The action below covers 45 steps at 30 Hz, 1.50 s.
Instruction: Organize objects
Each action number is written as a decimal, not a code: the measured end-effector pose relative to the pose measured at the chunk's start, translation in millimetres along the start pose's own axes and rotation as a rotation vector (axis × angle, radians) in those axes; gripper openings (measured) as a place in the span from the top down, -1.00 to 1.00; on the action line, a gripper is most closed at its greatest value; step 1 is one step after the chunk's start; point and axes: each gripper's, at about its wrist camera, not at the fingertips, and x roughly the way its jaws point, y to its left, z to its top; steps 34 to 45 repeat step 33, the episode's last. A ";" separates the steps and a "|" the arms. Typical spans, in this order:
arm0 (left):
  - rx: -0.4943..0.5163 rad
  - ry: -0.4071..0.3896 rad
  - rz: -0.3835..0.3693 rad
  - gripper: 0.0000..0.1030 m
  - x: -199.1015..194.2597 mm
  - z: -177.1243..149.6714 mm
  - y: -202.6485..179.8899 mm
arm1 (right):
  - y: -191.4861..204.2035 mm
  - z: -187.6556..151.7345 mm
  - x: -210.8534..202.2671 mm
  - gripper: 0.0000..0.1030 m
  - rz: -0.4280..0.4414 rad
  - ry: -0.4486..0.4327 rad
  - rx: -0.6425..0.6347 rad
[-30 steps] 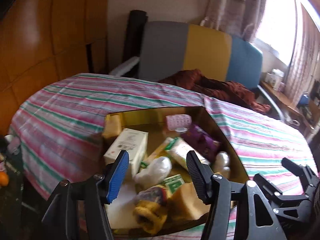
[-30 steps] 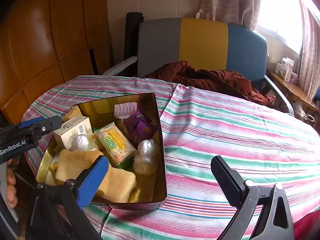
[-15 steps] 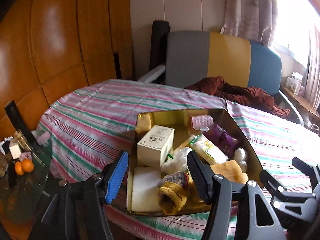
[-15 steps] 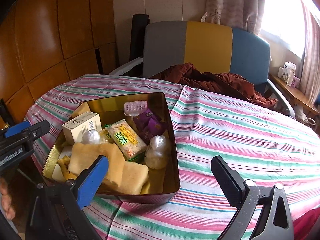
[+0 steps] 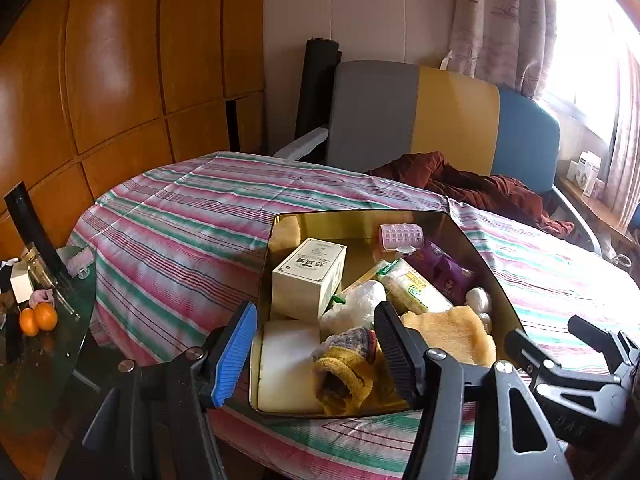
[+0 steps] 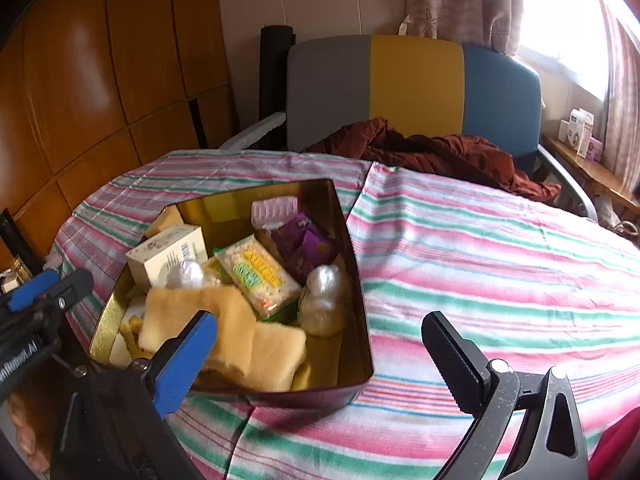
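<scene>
Right wrist | tin (image 6: 352, 280) long axis runs away | both fingers apart, empty

A: Where's the tin (image 6: 356, 280)?
B: On the table (image 6: 500, 264), toward its left side. The chair (image 6: 416, 92) stands behind the table.
A: Inside?
B: A box (image 6: 168, 254) at the left, a roller (image 6: 275, 208) at the back

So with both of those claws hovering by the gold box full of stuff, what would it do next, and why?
Probably ease the left gripper down onto the yellow knitted sock and close. Both grippers look open and empty, and the gold tin is still piled full. The sock lies on top at the near edge, nearly between the left fingers, so it seems the easiest first pick.
</scene>
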 end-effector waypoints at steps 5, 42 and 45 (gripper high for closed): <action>-0.022 0.024 -0.011 -0.20 3.6 -2.3 5.9 | 5.8 -4.4 1.5 -0.99 0.000 0.004 -0.019; 0.036 0.025 0.011 -0.20 5.8 -5.7 3.3 | 16.0 -0.2 5.8 -0.99 -0.003 0.001 -0.057; 0.036 0.025 0.011 -0.20 5.8 -5.7 3.3 | 16.0 -0.2 5.8 -0.99 -0.003 0.001 -0.057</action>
